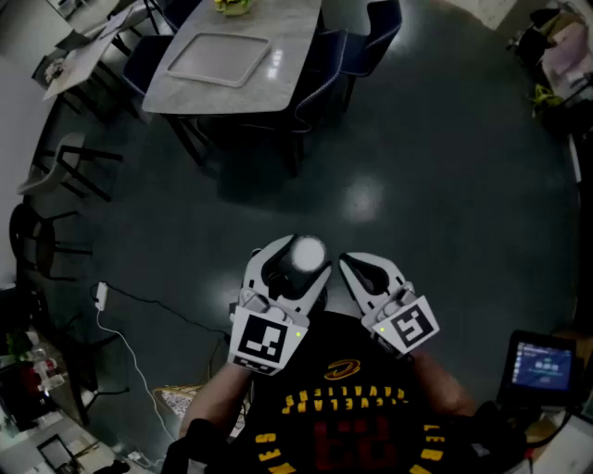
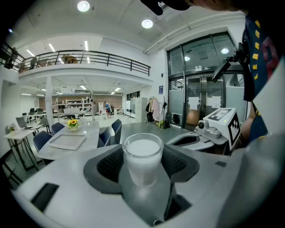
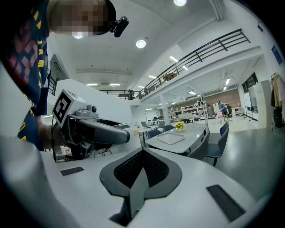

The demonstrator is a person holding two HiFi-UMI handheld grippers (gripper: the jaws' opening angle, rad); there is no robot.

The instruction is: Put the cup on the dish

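1. Judged as the carry stage: cup (image 2: 142, 162) already off any surface, clamped upright between the jaws of the left gripper (image 1: 295, 264), close in front of the person's chest and above the dark floor (image 1: 417, 185).
2. Right gripper (image 3: 141, 171) shut tight, jaws pressed together on nothing, just beside the left one.
3. Well apart from the goal: white dish (image 1: 218, 58), a shallow rectangular tray, lying on the grey table (image 1: 296, 28) far across the floor.
4. Next, probably: walk up to the table, keep the cup level, lower it onto the flat middle of the dish, and only then part the jaws.
5. Cup itself: small, straight-sided, frosted white and translucent, with a thick round rim and the open top facing up; contents hard to tell. Likely smooth, so a steady squeeze called for.
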